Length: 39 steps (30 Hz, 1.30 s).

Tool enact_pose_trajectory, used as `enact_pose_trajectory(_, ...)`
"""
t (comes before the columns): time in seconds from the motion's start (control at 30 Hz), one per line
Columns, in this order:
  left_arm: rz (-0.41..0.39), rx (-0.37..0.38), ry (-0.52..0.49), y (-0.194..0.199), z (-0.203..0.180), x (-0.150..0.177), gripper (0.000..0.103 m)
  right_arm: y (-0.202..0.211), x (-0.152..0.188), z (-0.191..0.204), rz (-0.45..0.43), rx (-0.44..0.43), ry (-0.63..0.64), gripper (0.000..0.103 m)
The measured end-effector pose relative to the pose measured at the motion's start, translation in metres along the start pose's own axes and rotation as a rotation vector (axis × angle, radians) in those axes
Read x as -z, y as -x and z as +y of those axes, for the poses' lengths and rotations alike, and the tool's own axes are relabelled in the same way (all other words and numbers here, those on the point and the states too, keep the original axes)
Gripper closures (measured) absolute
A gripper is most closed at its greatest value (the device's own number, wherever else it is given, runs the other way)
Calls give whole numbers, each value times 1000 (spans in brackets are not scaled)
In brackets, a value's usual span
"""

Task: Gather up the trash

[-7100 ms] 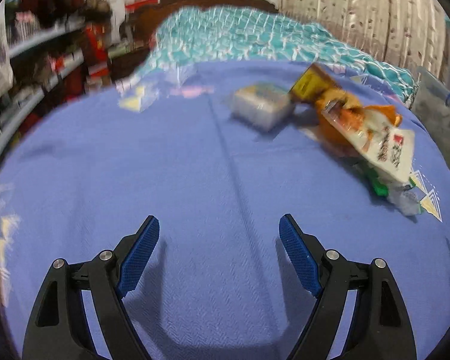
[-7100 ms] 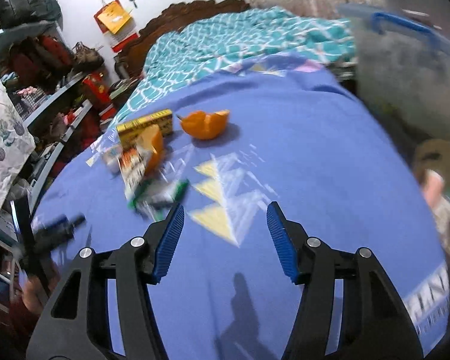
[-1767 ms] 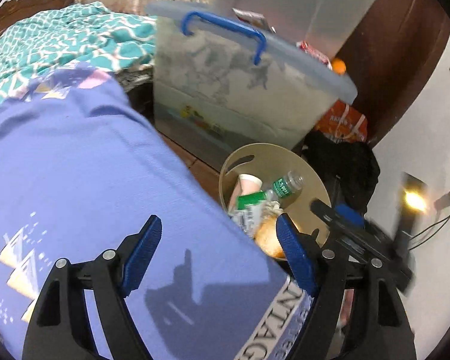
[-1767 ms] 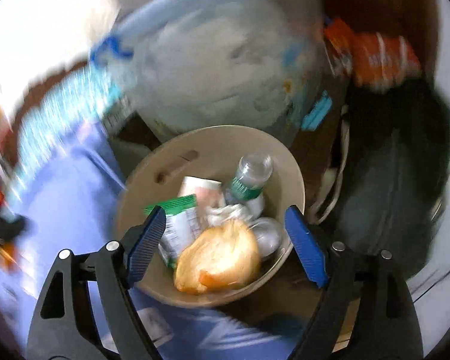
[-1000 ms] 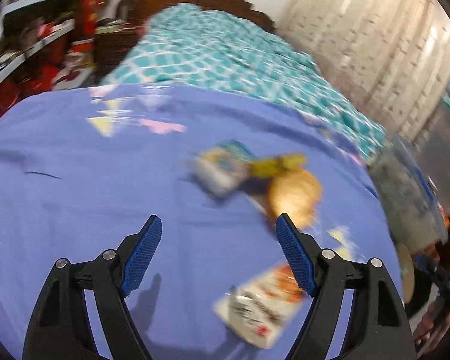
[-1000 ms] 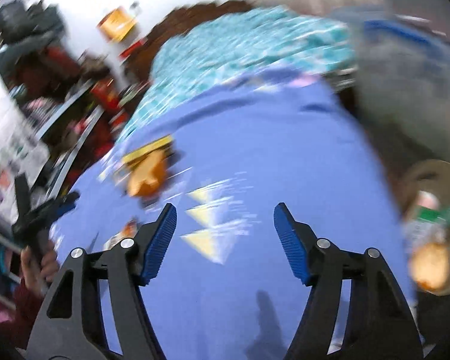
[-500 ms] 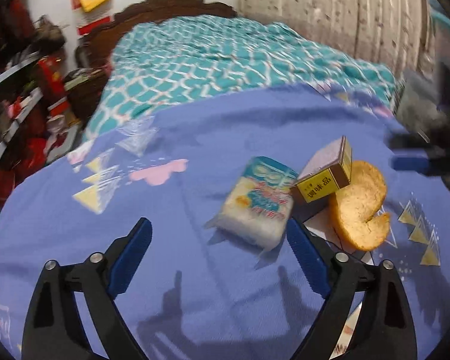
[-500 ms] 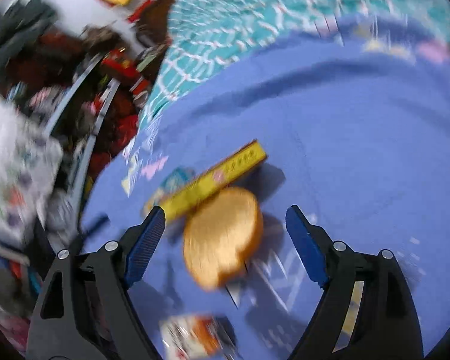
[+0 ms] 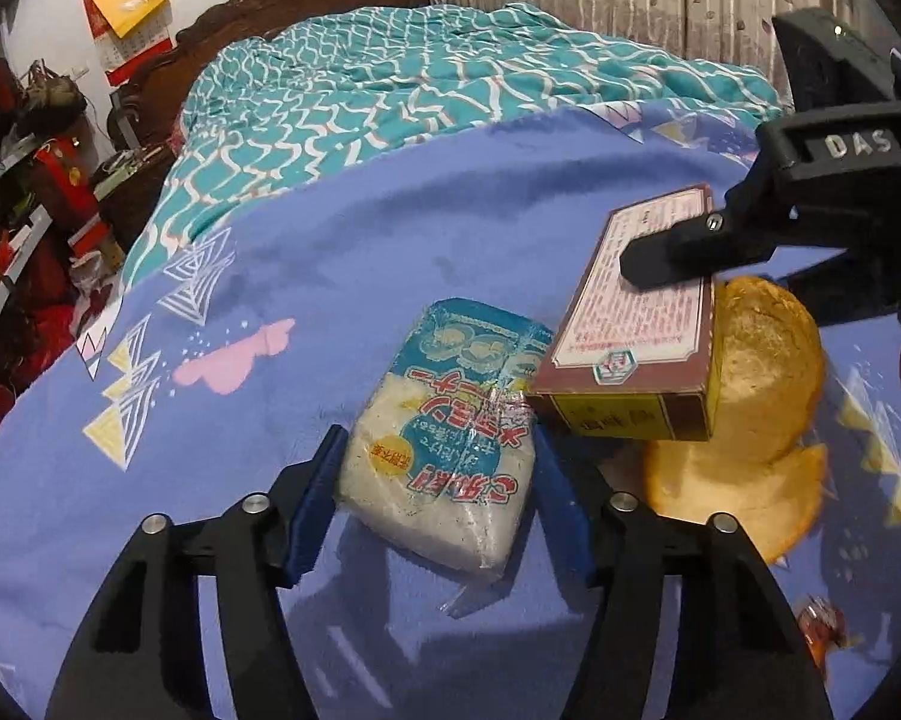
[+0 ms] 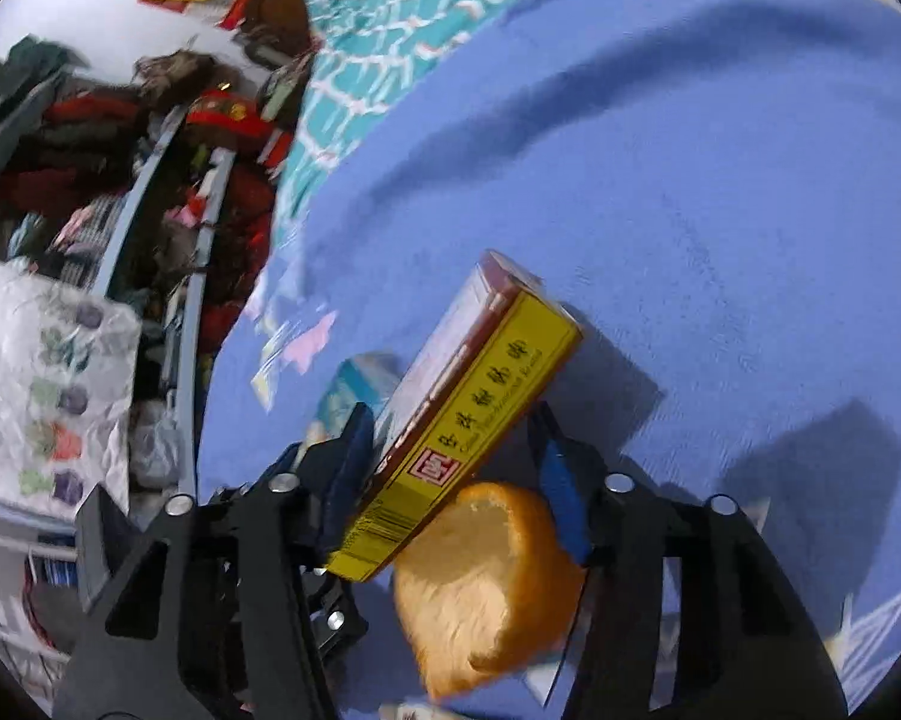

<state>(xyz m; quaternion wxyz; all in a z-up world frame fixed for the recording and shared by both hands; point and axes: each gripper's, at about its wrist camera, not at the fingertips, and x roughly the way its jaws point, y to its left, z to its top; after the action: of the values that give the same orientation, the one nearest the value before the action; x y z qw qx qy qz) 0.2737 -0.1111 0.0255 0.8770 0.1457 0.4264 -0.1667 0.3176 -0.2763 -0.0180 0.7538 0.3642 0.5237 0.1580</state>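
The left claw (image 9: 435, 492) is closing around the white-and-blue snack packet (image 9: 450, 438), which lies on the blue bedsheet (image 9: 390, 252); its blue pads (image 9: 314, 501) flank the packet, but whether they press yet I cannot tell. Just beside it, the right claw (image 10: 450, 468) is closing too, with the yellow-and-maroon box (image 10: 468, 414) tilted between its jaws, one pad against the box's maroon face, the other seemingly still off its yellow side. The box leans on the bread piece (image 10: 492, 582), which sits right under that claw.

Beyond lie the teal quilt (image 9: 390, 96) and cluttered shelves (image 10: 168, 192).

The likely trouble: the tilted box may twist or slip from a corner grip, or the bread may get caught along with it. The soft packet could squash and slide free, and the two claws, working so near each other, could collide.
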Motion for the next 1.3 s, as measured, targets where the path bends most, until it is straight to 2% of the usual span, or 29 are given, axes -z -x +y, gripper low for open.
enact_pose_trajectory(0.03, -8, 17, 9, 10, 0, 5, 46, 7, 6, 4, -3, -19, 2, 67)
enact_pose_trajectory(0.07, -22, 17, 15, 21, 1, 9, 46, 12, 10, 8, -5, -35, 8, 74)
enact_pose_trajectory(0.2, -81, 47, 83, 71, 15, 28, 46, 63, 33, 33, -108, -75, 90, 76)
enact_pose_trajectory(0.37, -145, 188, 197, 143, 33, 66, 45, 133, 85, 39, -178, -144, 138, 76)
enact_pose_trajectory(0.53, -110, 288, 181, 175, 5, 115, 45, 161, 161, 6, -113, -100, 148, 76)
enact_pose_trajectory(0.6, -78, 324, 165, 177, -12, 133, 44, 163, 197, -11, -67, -80, 138, 76)
enact_pose_trajectory(0.77, -29, 398, 99, 178, -59, 162, 44, 158, 261, -45, 13, -20, 120, 75)
enact_pose_trajectory(0.83, -6, 412, 71, 174, -81, 168, 43, 156, 276, -59, 16, -1, 103, 72)
enact_pose_trajectory(0.9, 11, 405, 51, 166, -99, 169, 40, 163, 289, -70, -44, 47, 85, 55)
enact_pose_trajectory(0.93, 13, 377, 36, 161, -109, 170, 37, 166, 293, -74, -78, 91, 86, 28)
enact_pose_trajectory(0.97, 16, 354, 28, 157, -113, 170, 36, 173, 300, -75, -143, 144, 89, 11)
enact_pose_trajectory(1.03, 40, 305, 13, 147, -123, 172, 33, 185, 312, -75, -255, 228, 110, 11)
enact_pose_trajectory(1.1, 54, 297, 18, 143, -124, 176, 30, 193, 328, -67, -358, 345, 159, 11)
enact_pose_trajectory(1.13, 49, 289, 18, 144, -124, 178, 28, 194, 334, -66, -392, 373, 165, 10)
enact_pose_trajectory(1.27, 19, 249, 15, 152, -121, 182, 25, 180, 353, -64, -413, 365, 147, 9)
enact_pose_trajectory(1.3, 16, 245, 17, 153, -119, 181, 23, 171, 357, -59, -412, 385, 161, 9)
